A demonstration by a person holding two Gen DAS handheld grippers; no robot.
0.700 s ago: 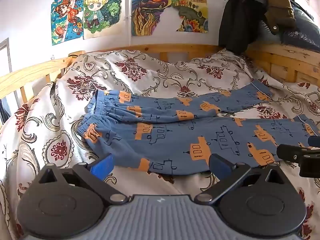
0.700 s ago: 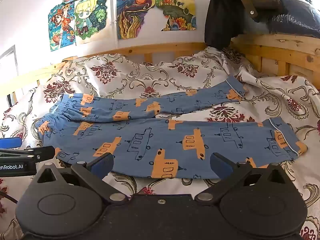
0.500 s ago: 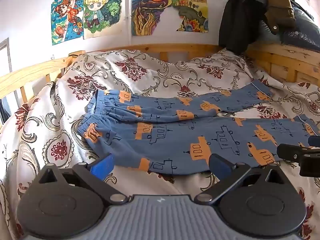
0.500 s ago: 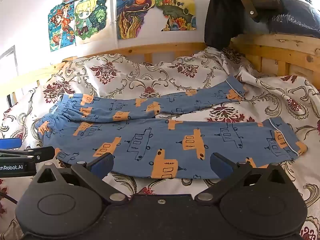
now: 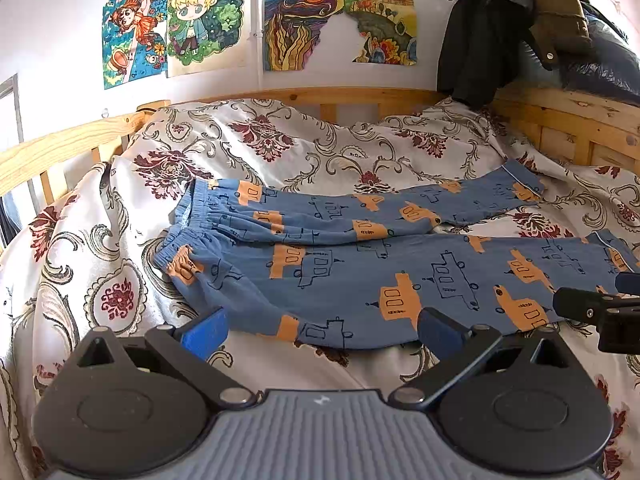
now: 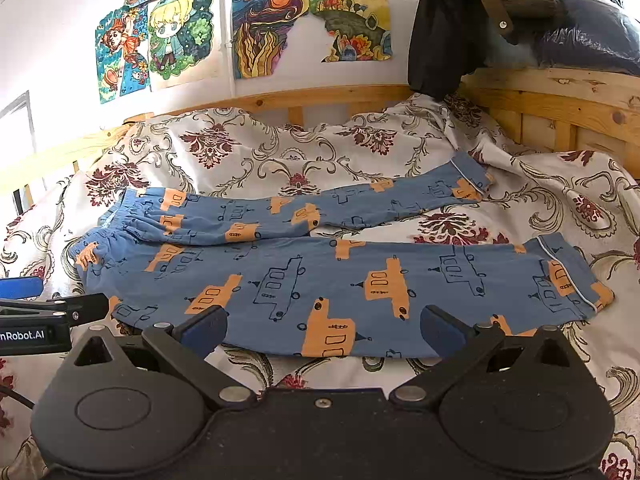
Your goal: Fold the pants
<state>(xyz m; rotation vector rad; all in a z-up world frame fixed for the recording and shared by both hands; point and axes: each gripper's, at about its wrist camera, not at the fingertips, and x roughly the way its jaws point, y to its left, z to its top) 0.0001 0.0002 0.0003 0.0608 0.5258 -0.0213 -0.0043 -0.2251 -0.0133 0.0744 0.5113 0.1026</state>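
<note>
Blue pants (image 5: 360, 276) (image 6: 320, 272) with orange train prints lie flat on the floral bedspread, waistband at the left and both legs stretched to the right, slightly apart at the cuffs. My left gripper (image 5: 320, 330) hovers open just in front of the near edge, close to the waistband end. My right gripper (image 6: 324, 326) is open too, in front of the near leg's lower edge toward the cuff end. Nothing is between either pair of fingers. Each gripper shows at the edge of the other's view.
A floral bedspread (image 5: 280, 144) covers the bed inside a wooden frame (image 6: 560, 96). Dark clothes and a blue bag (image 5: 520, 20) hang over the back right rail. Colourful drawings (image 6: 272, 24) are stuck on the white wall behind.
</note>
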